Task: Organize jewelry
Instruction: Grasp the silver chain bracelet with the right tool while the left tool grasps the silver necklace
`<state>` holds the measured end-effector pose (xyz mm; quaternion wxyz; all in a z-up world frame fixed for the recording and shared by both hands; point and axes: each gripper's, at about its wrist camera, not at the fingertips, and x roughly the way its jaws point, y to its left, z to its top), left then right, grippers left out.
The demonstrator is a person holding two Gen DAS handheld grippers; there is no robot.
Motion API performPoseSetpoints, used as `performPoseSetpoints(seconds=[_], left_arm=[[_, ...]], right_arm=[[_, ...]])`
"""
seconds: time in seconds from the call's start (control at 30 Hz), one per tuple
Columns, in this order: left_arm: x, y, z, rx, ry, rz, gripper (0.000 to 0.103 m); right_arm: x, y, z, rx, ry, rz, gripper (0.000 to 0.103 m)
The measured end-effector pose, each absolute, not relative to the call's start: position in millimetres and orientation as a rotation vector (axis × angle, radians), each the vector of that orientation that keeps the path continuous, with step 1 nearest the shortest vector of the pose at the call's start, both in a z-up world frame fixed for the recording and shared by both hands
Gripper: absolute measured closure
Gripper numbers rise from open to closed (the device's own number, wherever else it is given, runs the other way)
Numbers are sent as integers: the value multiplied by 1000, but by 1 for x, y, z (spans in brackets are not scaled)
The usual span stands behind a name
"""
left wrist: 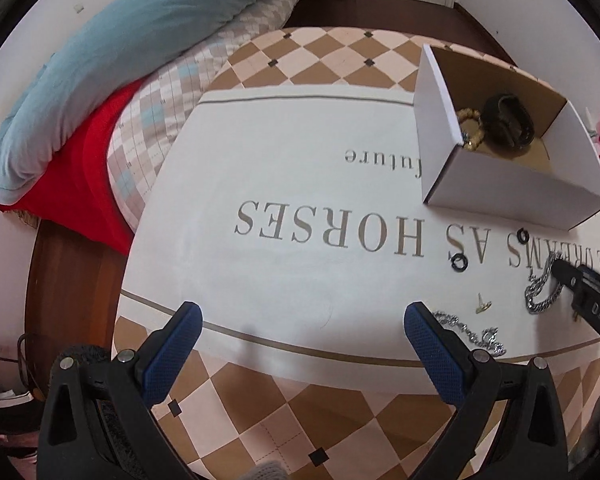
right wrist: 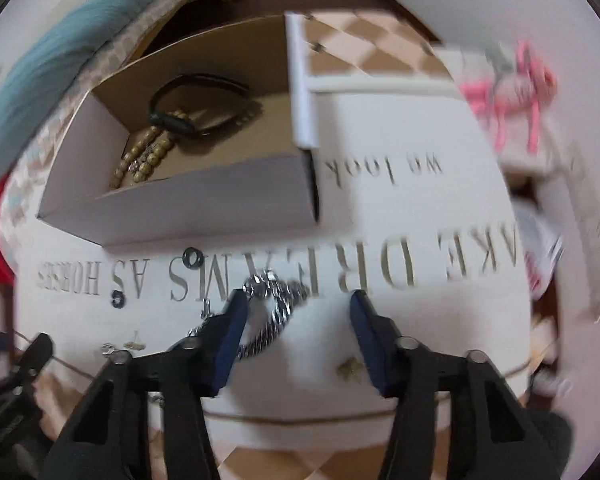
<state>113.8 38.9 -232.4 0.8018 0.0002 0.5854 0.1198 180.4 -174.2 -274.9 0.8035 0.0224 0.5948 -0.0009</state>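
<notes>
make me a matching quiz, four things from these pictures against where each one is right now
Things:
1. wooden bead bracelet
2. silver chain
3. black rings
4. pink toy

Places:
A. on the white cloth just in front of the box
B. far right side, past the cloth
C. inside the cardboard box
D. between the open fingers of the right gripper

Pairs: 1-C, 2-D, 3-A, 4-B

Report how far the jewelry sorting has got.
Done: a black band and a beaded bracelet lie in the cardboard box. In hand: nothing; the right gripper, jaws open, is at the silver chain. Left: that chain, two black rings, a small gold piece and a second chain.
</notes>
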Motion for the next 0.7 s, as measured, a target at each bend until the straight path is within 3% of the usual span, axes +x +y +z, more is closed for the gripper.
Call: performPoseSetpoints(seconds=[0.03,0.07,0.4,0.53,0.7], left_arm=[[114,40,-235,0,1262,254,0],[113,41,-237,-3,1269,250,0],[88,8,-243,-11,1295,76,0],[84,-22,-244,29,1279,-24,10],[89,-53,-249,80,1274,-81,11]], right_arm=[[181,-172,-275,35,1270,3,82],[181,-167,-275,18,1259,6,88],[146,-178,-255,142,1222,83,89],[124,-194,-251,197,1225,65,89],[109,-210,-257,223,1237,26,89]])
